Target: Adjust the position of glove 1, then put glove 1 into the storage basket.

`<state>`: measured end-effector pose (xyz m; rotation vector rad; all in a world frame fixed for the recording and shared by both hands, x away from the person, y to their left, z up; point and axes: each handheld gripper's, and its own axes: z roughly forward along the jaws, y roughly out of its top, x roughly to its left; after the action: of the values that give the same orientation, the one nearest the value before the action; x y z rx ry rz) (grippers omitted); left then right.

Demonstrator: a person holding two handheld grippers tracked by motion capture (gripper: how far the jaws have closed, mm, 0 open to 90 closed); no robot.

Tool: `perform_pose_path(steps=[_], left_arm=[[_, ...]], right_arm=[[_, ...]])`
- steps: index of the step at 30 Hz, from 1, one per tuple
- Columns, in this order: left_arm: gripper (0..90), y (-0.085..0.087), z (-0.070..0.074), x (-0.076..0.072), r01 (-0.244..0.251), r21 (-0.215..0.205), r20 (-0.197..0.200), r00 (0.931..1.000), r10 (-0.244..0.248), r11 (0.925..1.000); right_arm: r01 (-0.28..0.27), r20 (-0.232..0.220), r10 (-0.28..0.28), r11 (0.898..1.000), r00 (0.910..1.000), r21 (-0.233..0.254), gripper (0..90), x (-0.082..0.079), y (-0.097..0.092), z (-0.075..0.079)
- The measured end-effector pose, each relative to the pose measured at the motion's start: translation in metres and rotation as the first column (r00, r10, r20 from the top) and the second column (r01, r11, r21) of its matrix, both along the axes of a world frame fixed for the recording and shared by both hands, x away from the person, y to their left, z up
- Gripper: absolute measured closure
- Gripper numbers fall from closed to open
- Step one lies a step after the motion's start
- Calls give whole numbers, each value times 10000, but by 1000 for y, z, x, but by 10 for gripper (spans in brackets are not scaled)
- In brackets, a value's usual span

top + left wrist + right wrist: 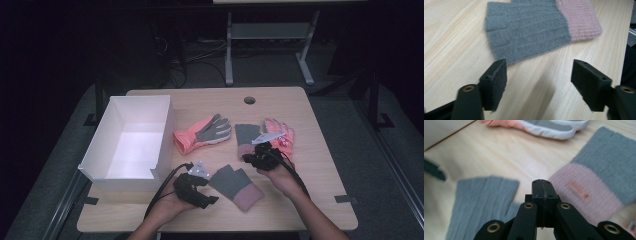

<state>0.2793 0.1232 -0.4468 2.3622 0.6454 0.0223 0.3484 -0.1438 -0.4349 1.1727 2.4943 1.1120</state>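
Fingers of left gripper [539, 85] wide apart, nothing btwn, near grey-pink mitt [534, 27]; right gripper [542, 185] fingers together, empty.

Your white box [131, 139] sits open at the table's [300, 200] left edge. 1 orange-and-grey glove [202, 133] lies just right of it. 1 pink glove [282, 137] rests farther right.

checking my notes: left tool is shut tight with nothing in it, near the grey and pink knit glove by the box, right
Not quite. The left tool is open, not shut: the left gripper view shows its jaws standing wide apart with bare table between them. The rest holds: nothing is in it, and the grey and pink knit glove lies just beyond it.
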Motion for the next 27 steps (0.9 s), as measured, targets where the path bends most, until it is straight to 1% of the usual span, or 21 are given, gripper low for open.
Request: perform_pose_path(steps=[1, 2, 3, 4, 6, 9, 10, 11, 13, 14, 16, 22, 23, 26, 27], left_arm=[[259, 1, -1, -1, -27, -8, -26, 10000, 27, 10000], [259, 2, -2, -1, -28, 21, -45, 10000, 28, 10000], [259, 2, -2, -1, -28, 21, -45, 10000, 28, 10000], [259, 2, -2, 0, -107, 0, -27, 9999, 107, 9999], [259, 3, -2, 2, -15, 114, 28, 10000, 14, 9999], [259, 2, -3, 2, -91, 64, -8, 10000, 91, 9999], [259, 2, -3, 2, -91, 64, -8, 10000, 91, 9999], [259, 3, -3, 2, -28, 122, 12, 10000, 28, 9999], [259, 3, -2, 3, 1, 139, 34, 10000, -1, 9999], [259, 3, -2, 3, 0, 142, 31, 10000, -1, 9999], [259, 3, -2, 3, -18, 148, 39, 10000, 17, 9999], [259, 4, -1, 3, -92, 100, 44, 9999, 91, 9999], [259, 4, -1, 3, -92, 100, 61, 9999, 92, 9999], [259, 4, -1, 3, -87, 105, 45, 10000, 87, 9999], [259, 4, -1, 4, -73, 121, 7, 10000, 73, 9999]], right_arm=[[324, 82, -324, 9995, 9994, 7, 900, 9, 4, 0], [462, 101, -463, 9989, 9989, 77, 900, 11, 5, 0], [462, 101, -463, 9989, 9989, 77, 900, 11, 5, 0], [833, 10, -833, 9965, 9965, 14, 900, 20, 8, -1], [1021, -6, -1021, 9948, 9948, -1, 900, 25, 10, -3], [1178, -21, -1178, 9930, 9930, -17, 900, 32, 14, -7], [1178, -21, -1178, 9930, 9930, -17, 900, 32, 14, -7], [1189, -52, -1190, 9928, 9929, -148, 900, 34, 16, -11], [1122, -181, -1129, 9931, 9934, -340, 900, 35, 17, -15], [1120, -174, -1129, 9927, 9935, -443, 900, 35, 18, -17], [1161, -241, -1174, 9920, 9928, -506, 900, 35, 18, -18], [1083, -299, -1101, 9926, 9935, -545, 900, 34, 17, -20], [993, -402, -1012, 9939, 9941, -485, 900, 32, 15, -19], [921, -485, -943, 9947, 9944, -464, 900, 31, 13, -19], [847, -517, -872, 9952, 9948, -488, 900, 28, 12, -19]])
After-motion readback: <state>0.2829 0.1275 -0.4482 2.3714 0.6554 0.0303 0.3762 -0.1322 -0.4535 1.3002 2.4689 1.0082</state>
